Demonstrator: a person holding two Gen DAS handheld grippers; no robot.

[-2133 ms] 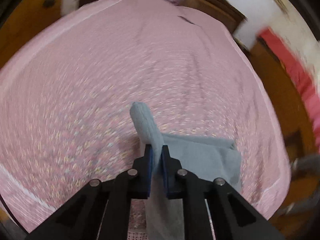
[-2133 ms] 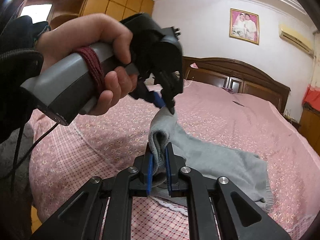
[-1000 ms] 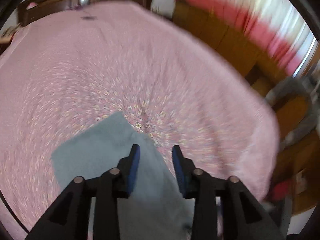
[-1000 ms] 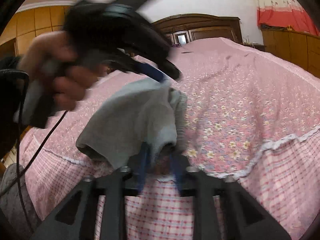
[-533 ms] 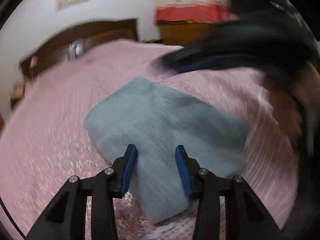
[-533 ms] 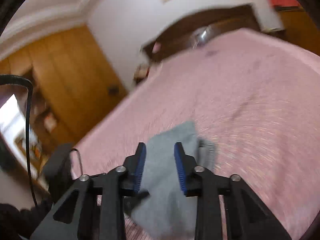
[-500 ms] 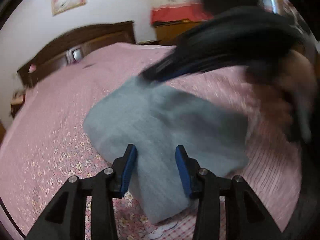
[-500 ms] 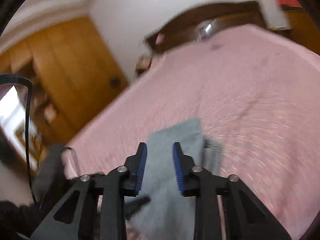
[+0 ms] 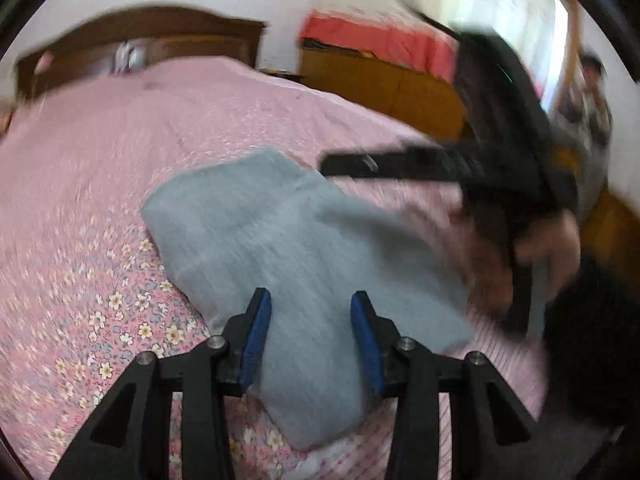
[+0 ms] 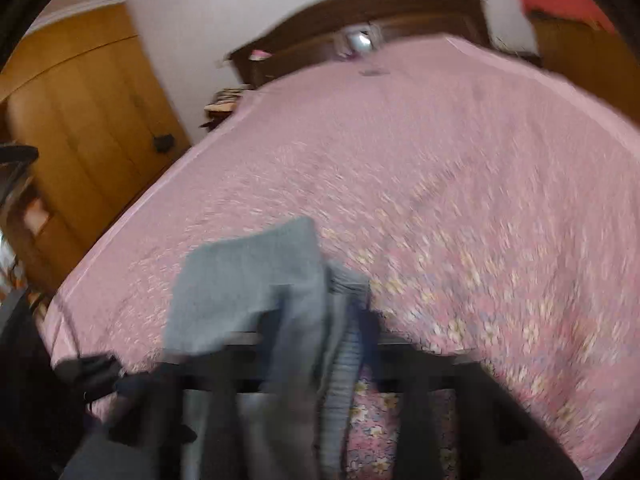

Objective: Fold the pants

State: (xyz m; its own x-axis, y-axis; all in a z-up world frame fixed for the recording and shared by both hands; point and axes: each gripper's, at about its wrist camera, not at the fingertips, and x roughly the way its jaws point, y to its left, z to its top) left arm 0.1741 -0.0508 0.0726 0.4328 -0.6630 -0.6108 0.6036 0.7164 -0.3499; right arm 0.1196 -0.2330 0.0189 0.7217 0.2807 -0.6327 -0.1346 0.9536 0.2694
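Lying folded into a compact grey block, the pants (image 9: 288, 240) rest on the pink flowered bed (image 9: 100, 184) close to its near edge, where the checked border of the cover shows. The fabric spreads flat from the near edge toward the middle of the bed, its far corner pointing at the dark wooden headboard (image 9: 140, 40).

The left hand-held gripper (image 9: 310, 332) hangs above the near part of the pants with its blue-padded fingers (image 9: 254, 336) spread wide apart; grey cloth shows through the gap between them, and nothing is pinched. From this view I cannot tell whether the pads touch the fabric or clear it.

The right hand-held gripper (image 9: 344, 164) appears in the left camera as a blurred black shape reaching over the far right side of the pants, held by a hand (image 9: 548, 256) at the right edge of the bed. In its own camera the picture is heavily smeared: the pants (image 10: 248, 280) fill the lower middle, a ribbed band (image 10: 344, 360) of the garment runs down beside the blurred finger shapes, and I cannot tell whether this gripper is spread or pinching.

A wooden wardrobe (image 10: 88, 120) stands beyond the bed's left edge, and a red cloth (image 9: 380, 40) hangs by the far right wall.
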